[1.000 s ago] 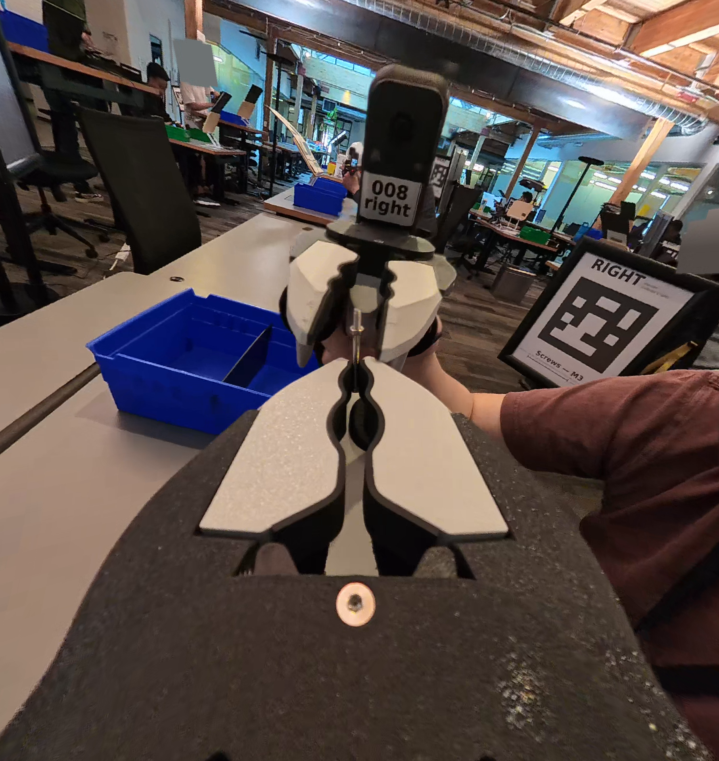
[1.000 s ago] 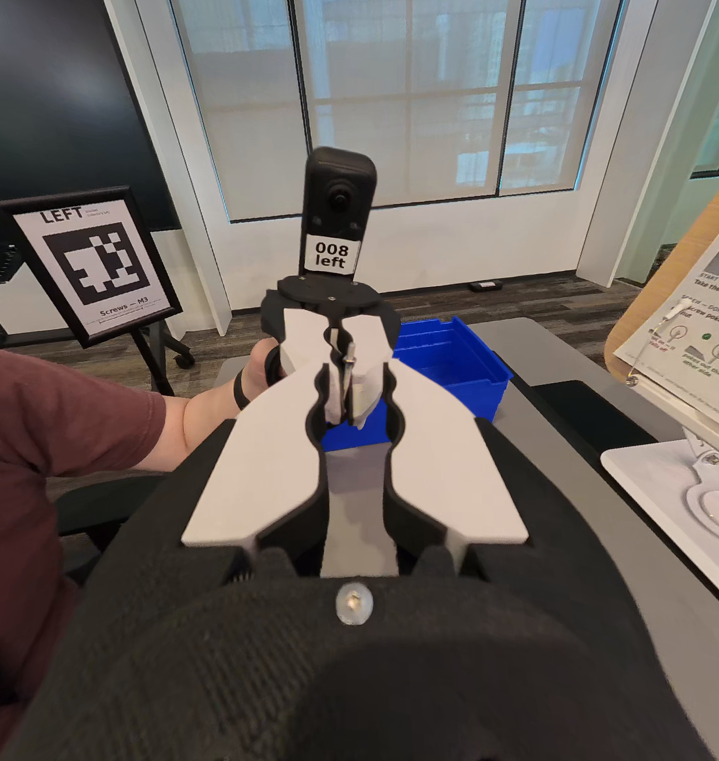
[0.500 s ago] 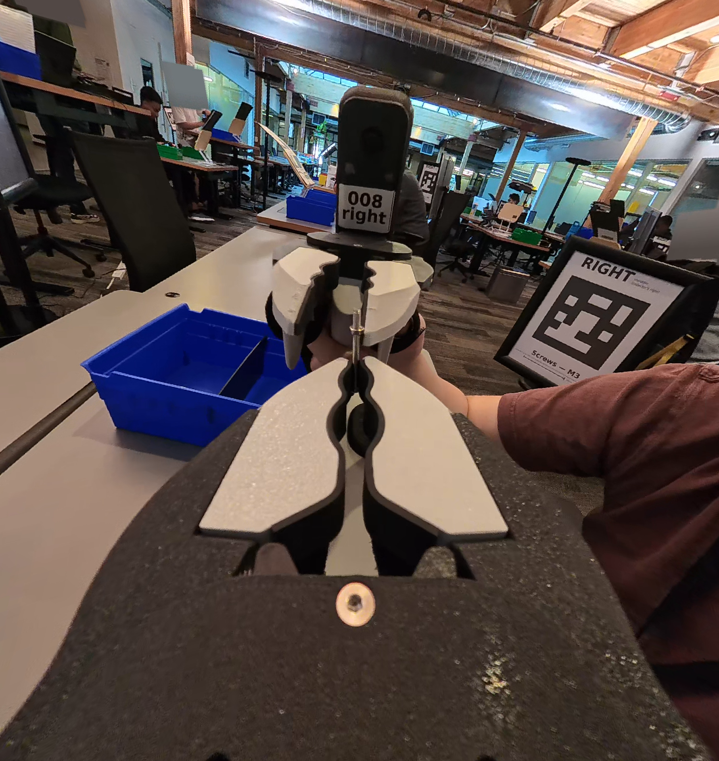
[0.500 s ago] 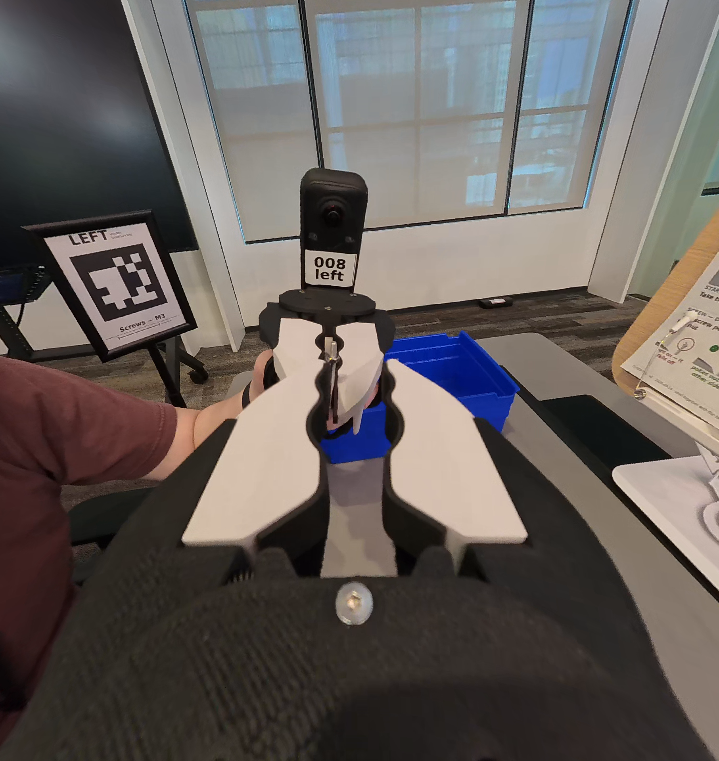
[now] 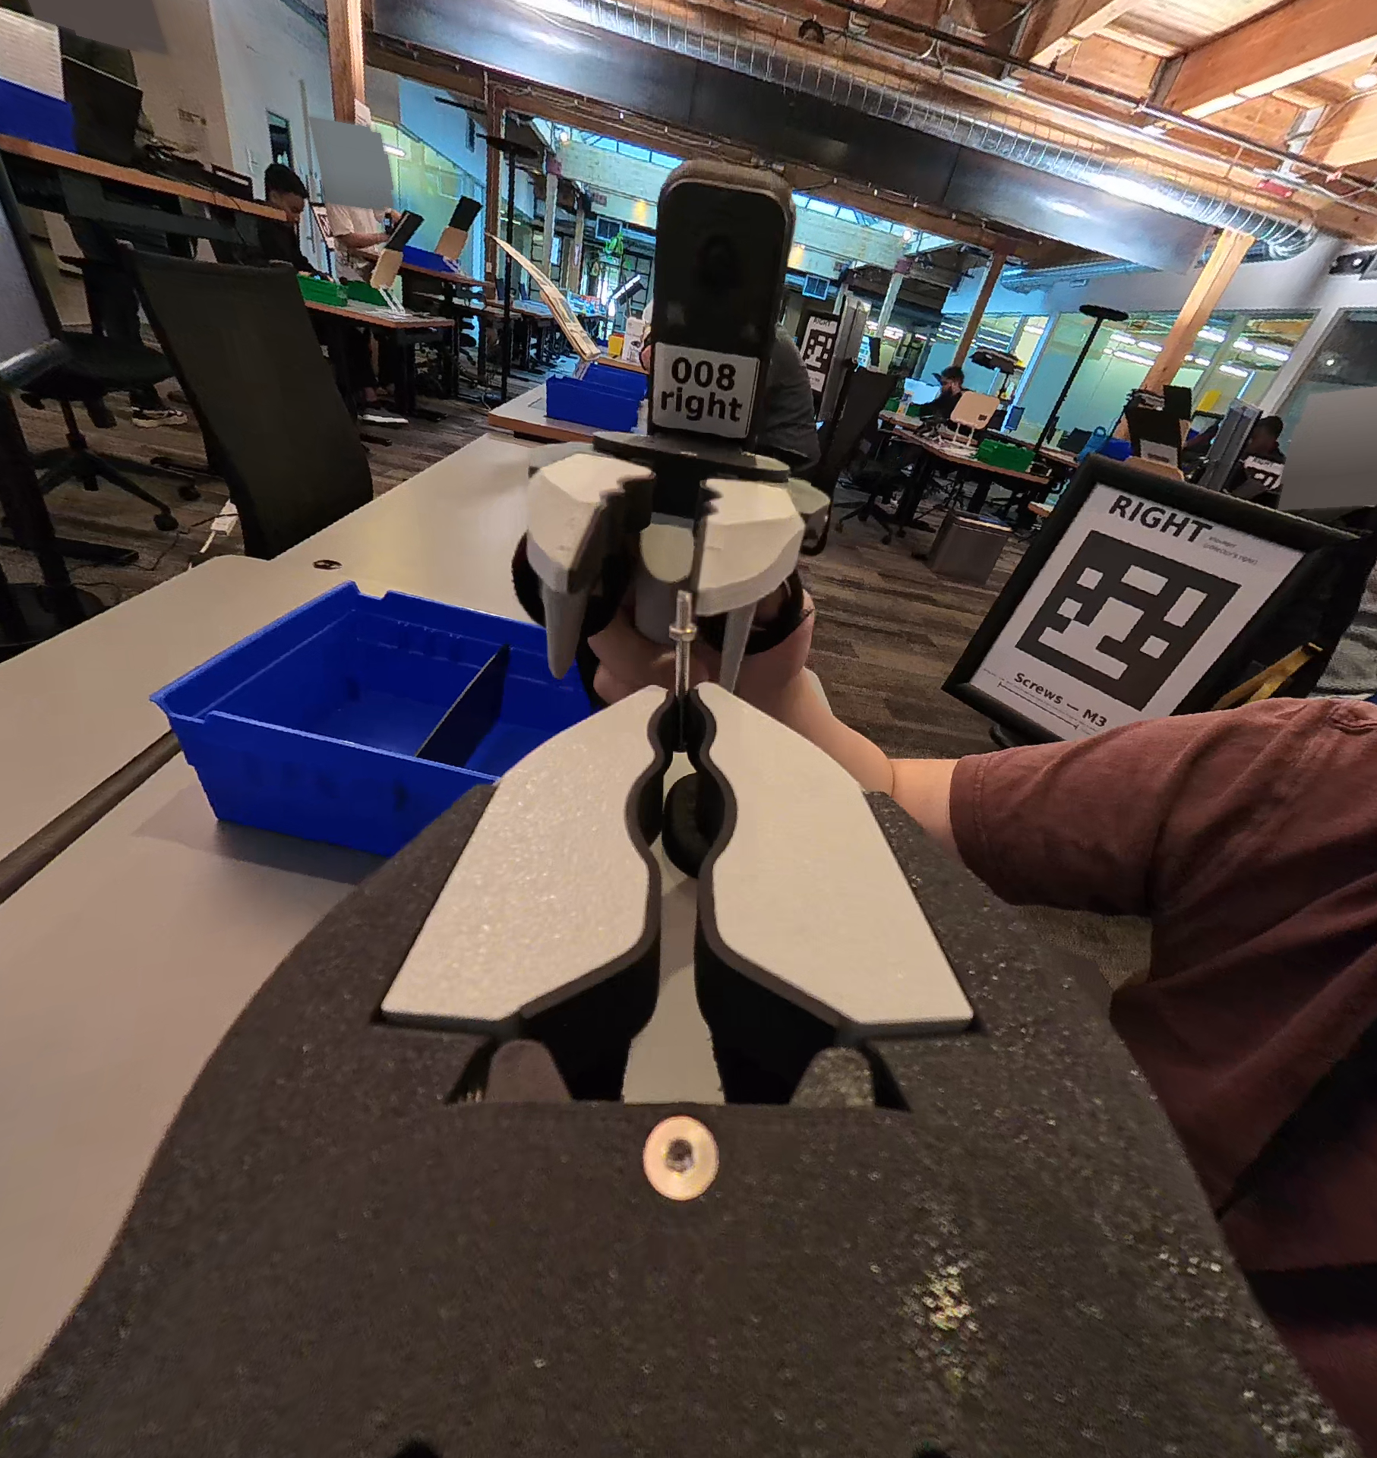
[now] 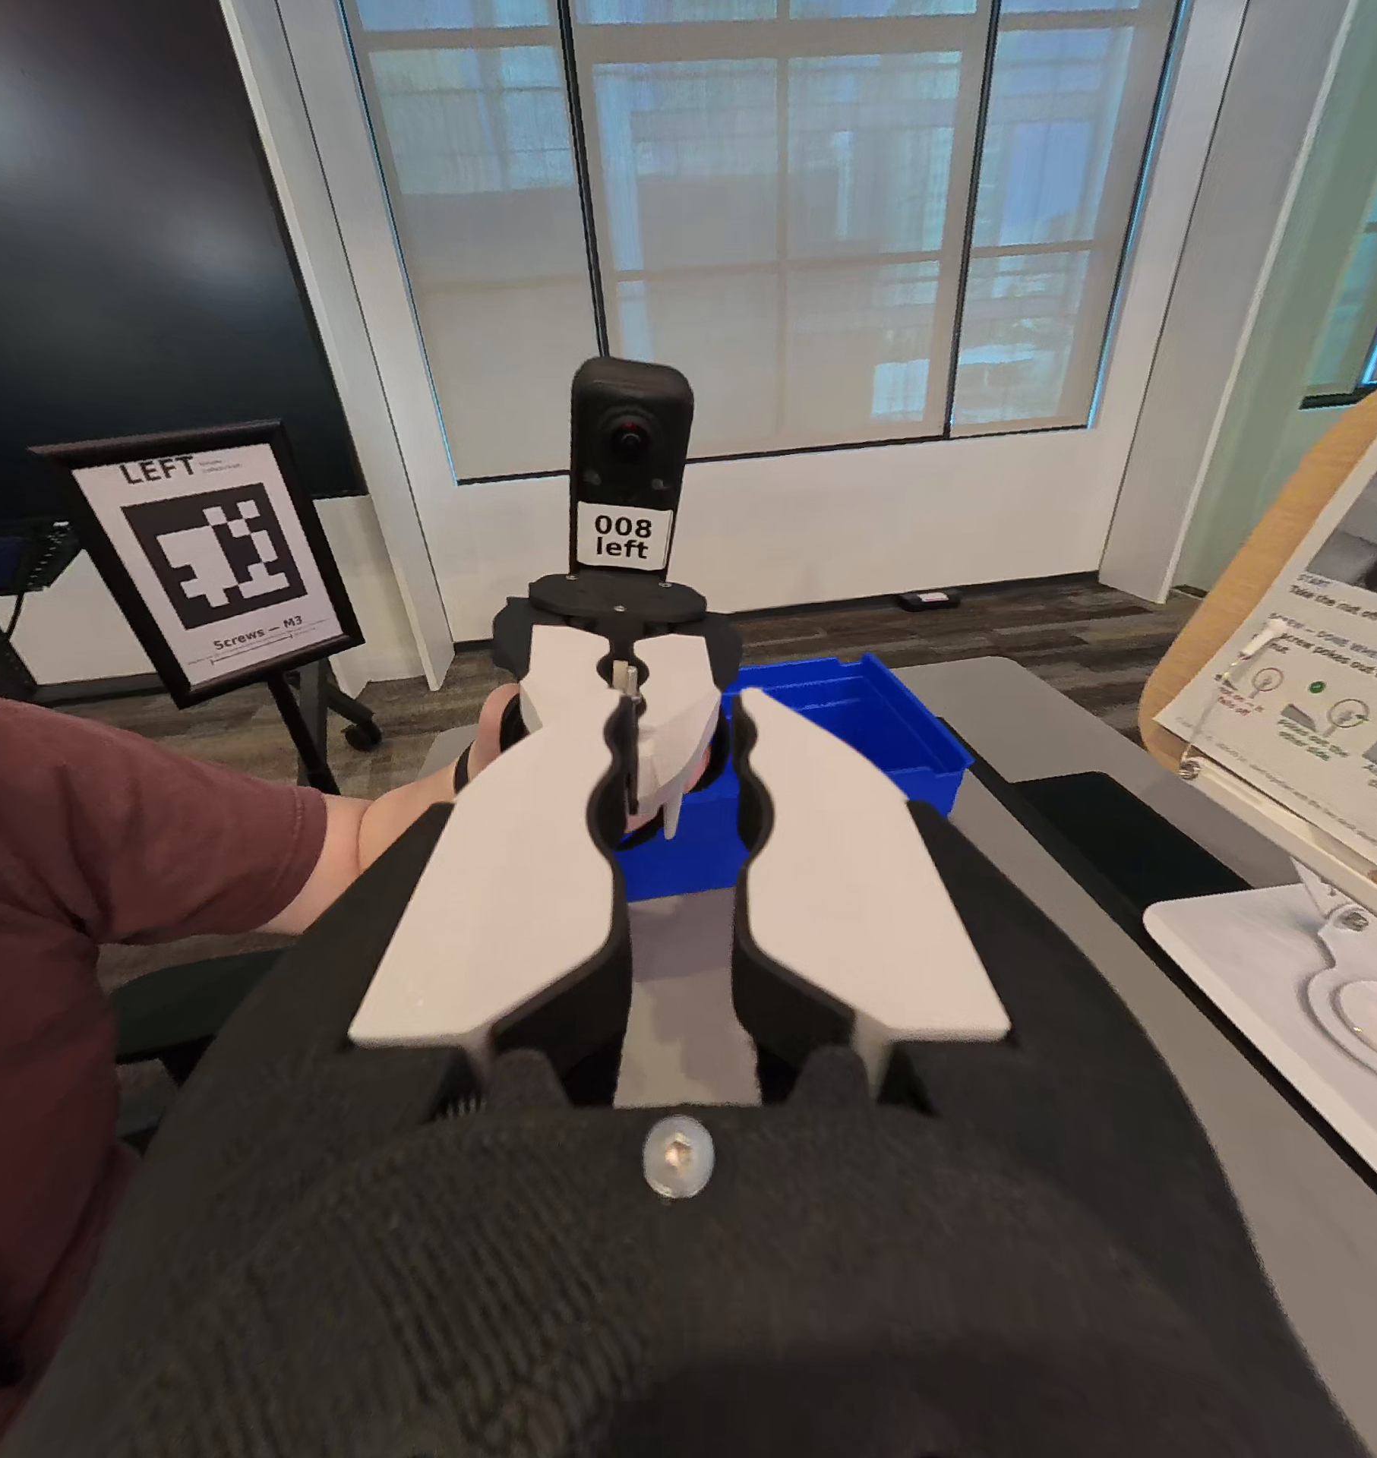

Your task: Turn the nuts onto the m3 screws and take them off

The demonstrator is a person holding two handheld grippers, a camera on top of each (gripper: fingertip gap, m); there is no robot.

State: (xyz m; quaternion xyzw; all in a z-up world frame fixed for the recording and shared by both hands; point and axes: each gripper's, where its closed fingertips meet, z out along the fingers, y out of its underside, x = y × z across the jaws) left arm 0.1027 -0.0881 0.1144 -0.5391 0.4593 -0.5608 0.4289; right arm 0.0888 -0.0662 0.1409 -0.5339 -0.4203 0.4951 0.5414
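In the left wrist view my left gripper (image 5: 679,698) is shut on a thin silver M3 screw (image 5: 680,659) that stands up out of its tips. A small nut (image 5: 681,631) sits on the screw near its free end. The right gripper (image 5: 653,639) faces it just behind the screw, jaws apart, not gripping the nut. In the right wrist view my right gripper (image 6: 679,702) is open and empty. The left gripper (image 6: 630,694) is just beyond it, holding the screw (image 6: 628,680) end-on. A person's hands and maroon sleeves hold both.
A blue divided bin (image 5: 338,710) stands on the grey table (image 5: 77,1026), under and behind the grippers, and it also shows in the right wrist view (image 6: 851,726). Framed marker signs (image 5: 1127,615) (image 6: 211,552) stand to the sides. An instruction sheet on a stand (image 6: 1300,710) is at the right. My left and right fingertips are right by each other.
The two grippers have drawn slightly apart, and the left one looks a little smaller in the right wrist view. The left gripper keeps hold of the screw. The right gripper stays open.
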